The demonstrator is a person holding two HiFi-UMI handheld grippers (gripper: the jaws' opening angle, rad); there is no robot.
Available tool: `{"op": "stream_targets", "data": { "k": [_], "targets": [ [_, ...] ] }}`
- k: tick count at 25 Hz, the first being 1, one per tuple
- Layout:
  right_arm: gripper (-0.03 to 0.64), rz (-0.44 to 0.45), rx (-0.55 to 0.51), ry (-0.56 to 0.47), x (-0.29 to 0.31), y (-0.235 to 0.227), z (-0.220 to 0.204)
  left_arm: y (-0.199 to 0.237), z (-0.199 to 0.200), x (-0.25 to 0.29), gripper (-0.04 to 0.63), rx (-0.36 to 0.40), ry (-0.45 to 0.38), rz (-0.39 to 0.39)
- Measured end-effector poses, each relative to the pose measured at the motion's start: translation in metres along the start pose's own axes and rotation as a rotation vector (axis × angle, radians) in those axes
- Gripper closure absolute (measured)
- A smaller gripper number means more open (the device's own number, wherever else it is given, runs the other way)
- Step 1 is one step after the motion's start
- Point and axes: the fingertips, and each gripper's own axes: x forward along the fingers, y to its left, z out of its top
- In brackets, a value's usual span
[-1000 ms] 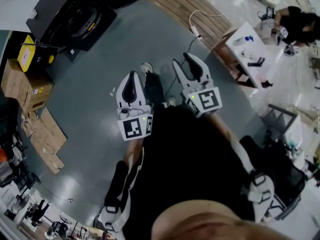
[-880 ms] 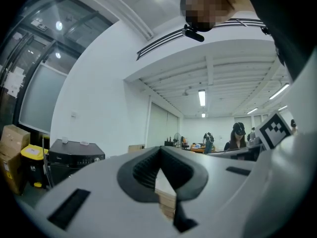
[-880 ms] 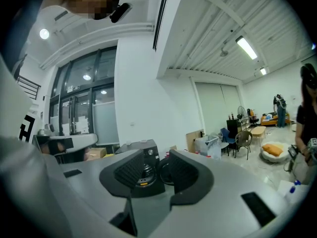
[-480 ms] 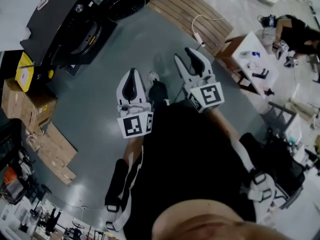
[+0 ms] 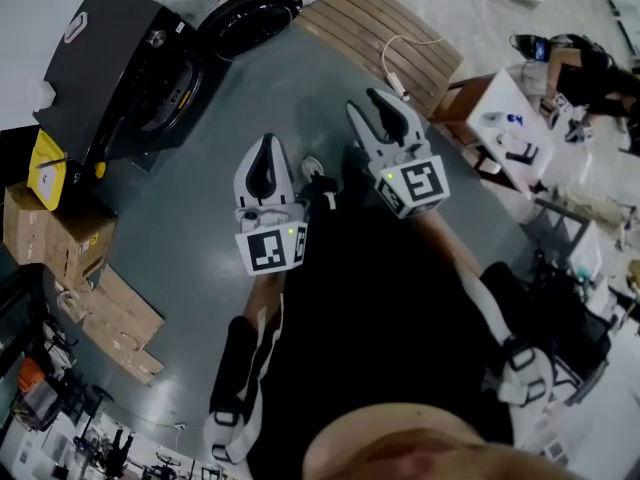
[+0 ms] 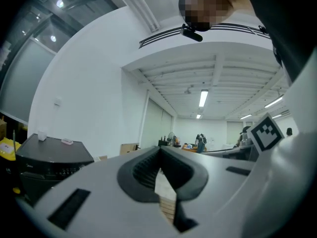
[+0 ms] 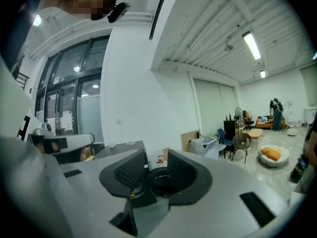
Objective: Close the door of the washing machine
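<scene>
at upper left, the washing machine (image 5: 115,63) looms nearer (left gripper (image 5: 265,156) pressed together, right gripper (image 5: 370,114) spread).

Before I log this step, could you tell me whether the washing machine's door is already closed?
No, the round door stands swung open beside the washing machine, well clear of its front opening.

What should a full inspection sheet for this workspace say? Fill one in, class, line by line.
Surface: grey floor, the person standing on it.
Job's things: black washing machine at upper left, its round door swung open.
Clutter: yellow bin, cardboard boxes, wooden slats.
Grippers: left tool shut, empty; right tool open, empty; neither touches the door.
Cables: white cable across the slats.
Surroundings: white table, a person beside it.
</scene>
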Motion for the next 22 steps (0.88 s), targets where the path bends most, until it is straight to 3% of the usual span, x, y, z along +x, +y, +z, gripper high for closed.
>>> {"op": "stream_targets", "data": {
  "k": [11, 20, 22],
  "targets": [
    [0.477, 0.027, 0.033, 0.02, 0.102, -0.054, -0.007, 0.036, -0.009, 0.092, 0.591, 0.031, 0.017, 0.018],
    [0.477, 0.091, -0.002, 0.081, 0.222, -0.141, 0.008, 0.058, -0.005, 0.228, 0.591, 0.044, 0.046, 0.077],
    [0.477, 0.108, -0.008, 0.09, 0.232, -0.165, 0.005, 0.045, -0.006, 0.247, 0.591, 0.053, 0.046, 0.09]
  ]
}}
